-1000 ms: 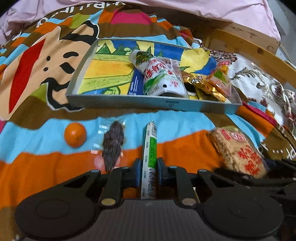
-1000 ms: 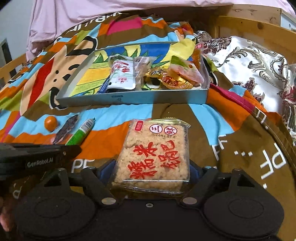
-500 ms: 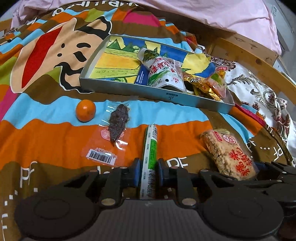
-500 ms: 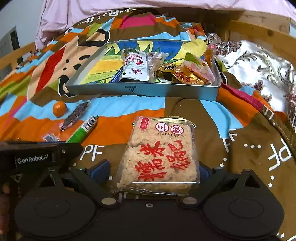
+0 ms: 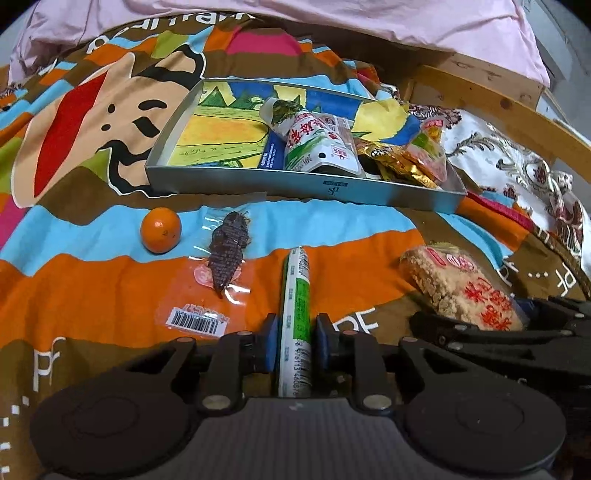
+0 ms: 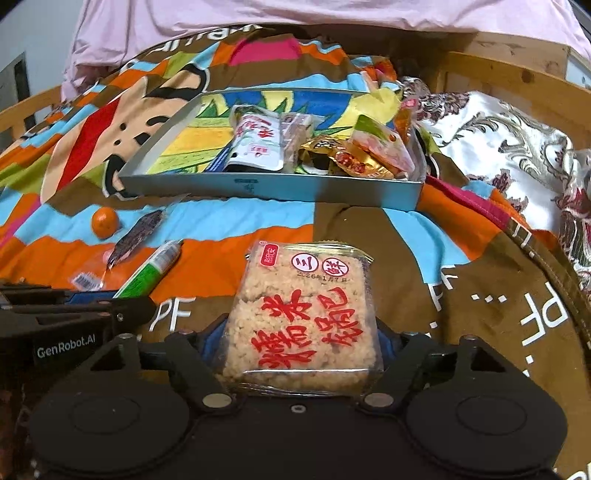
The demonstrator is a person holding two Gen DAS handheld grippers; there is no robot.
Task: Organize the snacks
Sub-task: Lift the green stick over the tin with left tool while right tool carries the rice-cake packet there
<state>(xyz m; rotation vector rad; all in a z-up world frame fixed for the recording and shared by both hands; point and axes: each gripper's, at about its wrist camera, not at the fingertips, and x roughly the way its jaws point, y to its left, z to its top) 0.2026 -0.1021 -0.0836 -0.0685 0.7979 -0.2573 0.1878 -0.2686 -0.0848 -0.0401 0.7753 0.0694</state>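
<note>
My left gripper (image 5: 295, 325) is shut on the near end of a green-and-white stick snack (image 5: 295, 291), which lies on the cartoon blanket pointing toward the tray. My right gripper (image 6: 301, 332) is closing; its blue pads touch both sides of a square rice-cake pack (image 6: 303, 314) with red characters. The grey tray (image 5: 295, 188) lies farther back and holds several snack packets. The rice-cake pack (image 5: 458, 288) and right gripper (image 5: 517, 325) show at the right of the left wrist view. In the right wrist view the stick snack (image 6: 151, 273) lies at the left.
An orange (image 5: 160, 229) and a dark dried snack in a clear wrapper (image 5: 227, 254) lie on the blanket left of the stick. A wooden bed rail (image 5: 498, 107) and a floral cloth (image 6: 498, 147) bound the right side. A pink sheet (image 5: 332, 14) lies behind.
The right jaws spread away from the rice-cake pack, then came back in against its sides. The left gripper drew back a little from the tray, still holding the stick.
</note>
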